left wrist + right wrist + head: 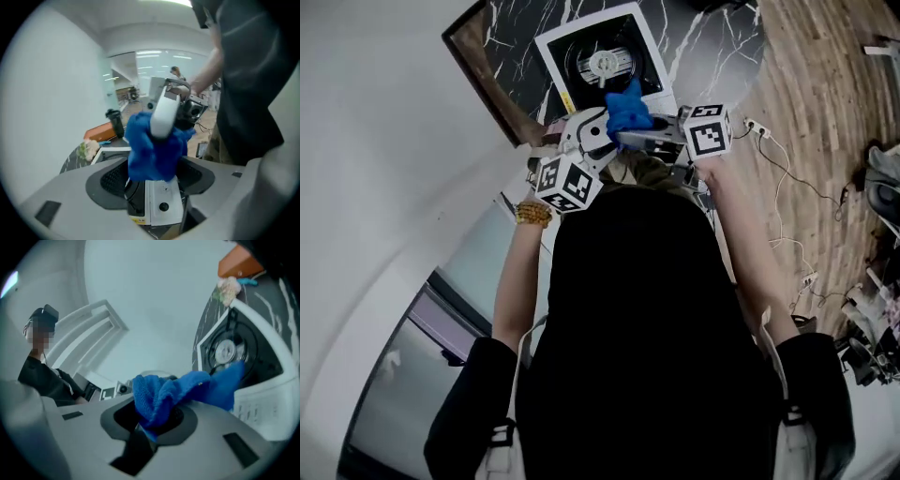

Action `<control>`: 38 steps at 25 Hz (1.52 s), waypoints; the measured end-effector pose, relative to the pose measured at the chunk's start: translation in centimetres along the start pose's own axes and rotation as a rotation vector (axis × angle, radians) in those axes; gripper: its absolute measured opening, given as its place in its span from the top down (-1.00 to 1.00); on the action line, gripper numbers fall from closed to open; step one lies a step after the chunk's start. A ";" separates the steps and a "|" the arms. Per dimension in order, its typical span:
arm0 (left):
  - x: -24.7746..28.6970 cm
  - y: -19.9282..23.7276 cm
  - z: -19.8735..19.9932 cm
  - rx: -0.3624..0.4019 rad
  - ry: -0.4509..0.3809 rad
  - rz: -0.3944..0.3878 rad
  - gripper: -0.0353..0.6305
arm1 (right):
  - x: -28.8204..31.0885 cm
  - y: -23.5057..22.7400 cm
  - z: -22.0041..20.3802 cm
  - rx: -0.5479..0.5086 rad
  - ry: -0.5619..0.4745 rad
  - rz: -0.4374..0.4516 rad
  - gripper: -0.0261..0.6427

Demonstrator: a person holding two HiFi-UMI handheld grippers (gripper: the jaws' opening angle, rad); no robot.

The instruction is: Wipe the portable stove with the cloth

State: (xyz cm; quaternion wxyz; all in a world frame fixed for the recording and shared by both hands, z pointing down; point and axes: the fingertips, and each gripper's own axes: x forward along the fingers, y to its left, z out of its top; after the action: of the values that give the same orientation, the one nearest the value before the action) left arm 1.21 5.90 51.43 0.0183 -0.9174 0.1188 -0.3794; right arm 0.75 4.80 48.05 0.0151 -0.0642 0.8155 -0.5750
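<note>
Nearest the head view: both of the person's forearms reach forward, with a beaded bracelet [534, 214] on the left wrist.

Left hand-held gripper [595, 136]: jaws apart, pressing on nothing. In its own view the cloth [152, 152] hangs in front of the gap, and the stove [161, 208] shows below through the opening. Its marker cube [567, 183] sits low and left.

Right hand-held gripper [637, 138]: jaws closed on the cloth, which is bunched into the jaw recess in the right gripper view. Its own marker cube [708, 131] is at the right. It lies crosswise, with its tip toward the left hand-held gripper.

Cloth: bright blue, with a towelling weave and crumpled. One end is pinched and the other corner trails loose toward the stove. It is held between the two grippers over the stove's near edge. I cannot tell whether the loose corner touches the stove.

Stove: square white housing and black top. A silver round burner [605, 64] sits at centre under black pan supports. The front panel is white with a black knob [163, 206] and a yellow label [565, 101] at one corner. It sits on a dark marble-patterned bench [703, 47] with white veins.

Farther along the bench, left gripper view: a black cup [115, 123] beside an orange box [101, 132].

Beyond the bench at right: wooden floor [825, 84] with white cables [783, 169] lying across it.
</note>
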 end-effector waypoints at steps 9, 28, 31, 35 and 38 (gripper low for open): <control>0.7 0.6 0.6 -0.008 -0.020 -0.059 0.52 | 1.6 0.3 0.0 -0.208 -0.124 -0.117 0.55; -0.7 4.3 -3.3 -0.066 -0.217 -0.339 0.21 | -2.1 -5.6 0.4 0.136 -0.845 -0.555 0.81; 0.4 5.6 -6.4 -0.151 -0.127 -0.309 0.21 | -7.0 -8.3 -0.9 0.022 -0.644 -0.954 0.81; 1.9 4.9 -10.6 -0.200 0.031 -0.353 0.21 | -9.1 -10.9 -1.7 -0.152 -0.217 -1.257 0.80; 2.6 4.2 -12.1 -0.225 0.092 -0.385 0.21 | -5.0 -10.8 -0.3 -0.287 -0.078 -1.129 0.19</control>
State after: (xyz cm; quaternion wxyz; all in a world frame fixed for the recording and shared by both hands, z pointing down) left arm -6.36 1.92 61.30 -0.1625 -0.9012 -0.0163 -0.4015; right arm 6.61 2.11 58.05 -0.2725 -0.5112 0.7237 -0.3750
